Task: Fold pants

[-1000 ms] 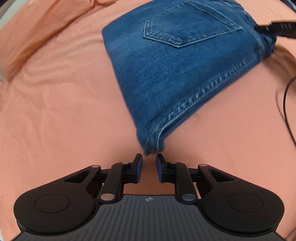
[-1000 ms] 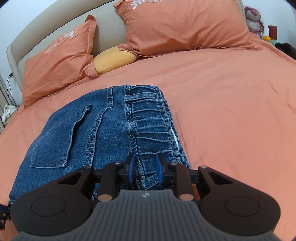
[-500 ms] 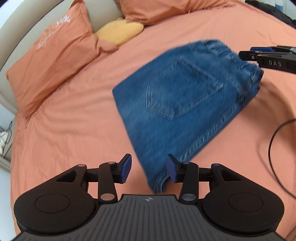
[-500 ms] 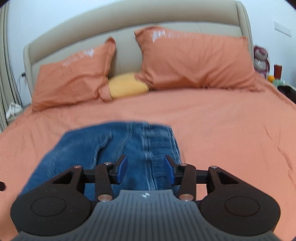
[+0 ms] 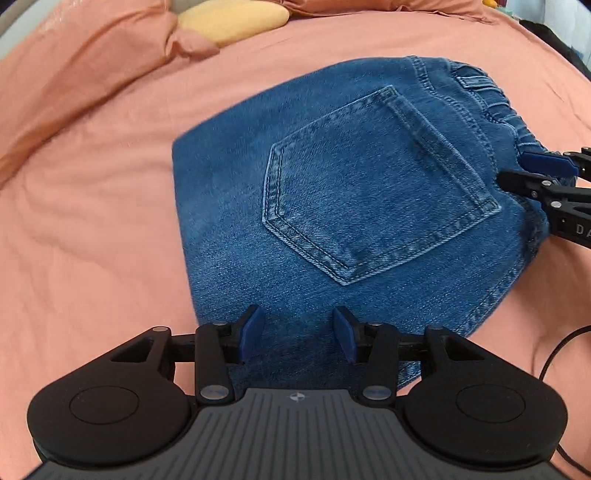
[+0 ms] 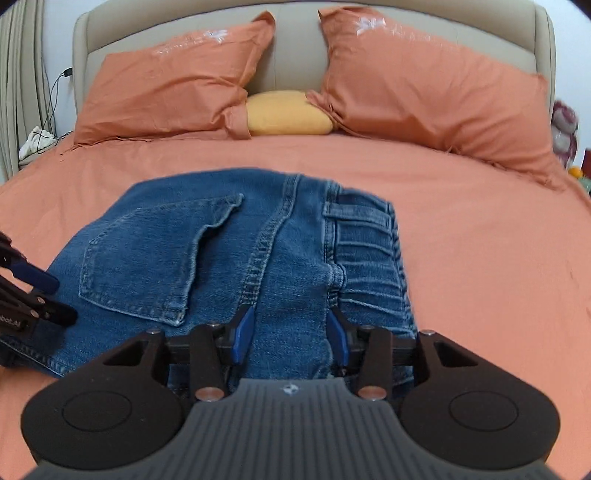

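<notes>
The blue denim pants (image 5: 354,206) lie folded into a compact square on the orange bed sheet, back pocket up, elastic waistband at the right. They also show in the right wrist view (image 6: 229,266). My left gripper (image 5: 298,334) is open, its jaws spread over the pants' near folded edge, holding nothing. My right gripper (image 6: 290,334) is open over the waistband corner, empty. The right gripper shows at the right edge of the left wrist view (image 5: 532,173); the left gripper shows at the left edge of the right wrist view (image 6: 40,295).
Two orange pillows (image 6: 177,77) (image 6: 424,85) and a small yellow pillow (image 6: 288,114) lean on the beige headboard (image 6: 291,22). A black cable (image 5: 557,354) lies on the sheet at the right. Bedside clutter (image 6: 565,125) stands at far right.
Both grippers opened from nearly shut and let go of the pants. Both moved forward and now hover over the folded pants' edges. The pants lie flat.
</notes>
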